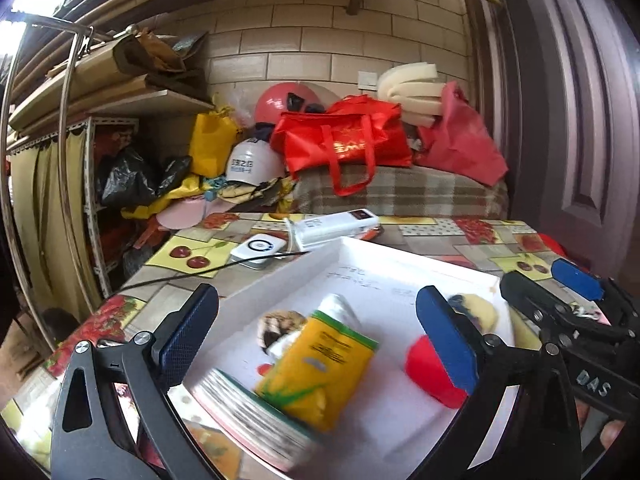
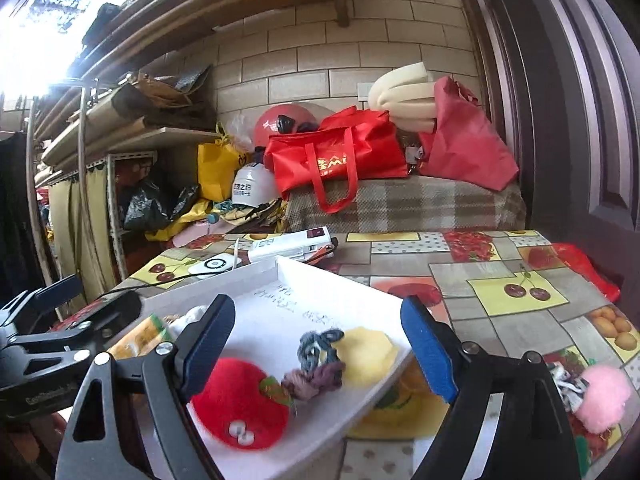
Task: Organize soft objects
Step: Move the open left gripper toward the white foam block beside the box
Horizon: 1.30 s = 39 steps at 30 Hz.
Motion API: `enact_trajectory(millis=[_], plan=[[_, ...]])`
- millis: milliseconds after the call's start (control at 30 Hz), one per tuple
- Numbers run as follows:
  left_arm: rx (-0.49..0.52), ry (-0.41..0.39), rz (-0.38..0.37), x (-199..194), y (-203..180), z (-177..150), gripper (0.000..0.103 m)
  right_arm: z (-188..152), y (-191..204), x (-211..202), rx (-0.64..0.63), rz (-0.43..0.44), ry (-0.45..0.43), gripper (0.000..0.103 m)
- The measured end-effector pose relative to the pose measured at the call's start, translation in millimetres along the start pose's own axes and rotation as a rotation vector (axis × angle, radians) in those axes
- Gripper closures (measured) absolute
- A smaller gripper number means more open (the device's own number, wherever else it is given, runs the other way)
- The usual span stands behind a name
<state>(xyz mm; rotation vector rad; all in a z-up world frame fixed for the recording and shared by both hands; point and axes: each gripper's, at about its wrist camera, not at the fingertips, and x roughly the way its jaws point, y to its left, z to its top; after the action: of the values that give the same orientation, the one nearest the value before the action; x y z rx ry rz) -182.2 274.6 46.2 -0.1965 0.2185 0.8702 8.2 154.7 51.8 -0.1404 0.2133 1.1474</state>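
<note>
soft toys in tray: three – one red plush apple [image 2: 240,402], one yellow pompom [image 2: 368,354], one knot of blue-grey and mauve yarn [image 2: 318,364] touching both
other tray contents: one yellow-green packet [image 1: 320,364] lying on a stack of coasters [image 1: 256,412], one brown-white fuzzy piece [image 1: 276,326] behind it, blurred
tray: one, white tray [image 2: 280,280], shallow, on the table, faint handwriting on its floor
outside tray: one pink pompom [image 2: 604,398] with a bit of black-white yarn, on the cloth near the right edge, well apart from the tray
left gripper [image 1: 316,328]: jaws wide apart over the tray's left half, packet between them, pads not touching it, holding nothing
right gripper [image 2: 318,348]: jaws spread wide over the tray's right corner, apple and yarn in the gap, no contact, nothing held
table: fruit-print tablecloth [image 2: 516,292]; one white power bank [image 1: 336,226] and one small white device [image 1: 260,250] beyond the tray, one black cable
room: tiled wall, plaid-covered bench with two red bags [image 1: 344,140], one foam roll, white helmet, cluttered shelf left, dark door right
</note>
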Motion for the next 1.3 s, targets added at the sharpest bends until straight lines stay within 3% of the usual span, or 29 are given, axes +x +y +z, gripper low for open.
enact_trajectory(millis=[133, 300, 367, 467, 767, 933, 1100, 1300], plan=[[-0.009, 0.021, -0.057, -8, -14, -2, 0.003, -6, -10, -31, -0.015, 0.010, -0.041, 0.018], [-0.039, 0.028, -0.117, -22, -34, -6, 0.003, -11, -32, -79, -0.054, -0.058, -0.153, 0.018], [-0.048, 0.044, -0.128, -24, -39, -8, 0.003, -13, -42, -92, -0.051, -0.125, -0.177, 0.018], [-0.026, 0.058, -0.156, -25, -51, -9, 0.003, -14, -63, -104, -0.005, -0.297, -0.170, 0.017], [0.079, 0.048, -0.182, -31, -78, -13, 0.003, -16, -137, -118, 0.133, -0.448, -0.167, 0.017], [0.093, 0.079, -0.253, -33, -98, -17, 0.003, -22, -170, -132, 0.244, -0.451, -0.172, 0.017], [0.133, 0.078, -0.306, -38, -124, -19, 0.003, -25, -190, -144, 0.261, -0.497, -0.169, 0.017], [0.216, 0.095, -0.293, -38, -141, -21, 0.003, -35, -211, -150, 0.373, -0.469, -0.136, 0.017]])
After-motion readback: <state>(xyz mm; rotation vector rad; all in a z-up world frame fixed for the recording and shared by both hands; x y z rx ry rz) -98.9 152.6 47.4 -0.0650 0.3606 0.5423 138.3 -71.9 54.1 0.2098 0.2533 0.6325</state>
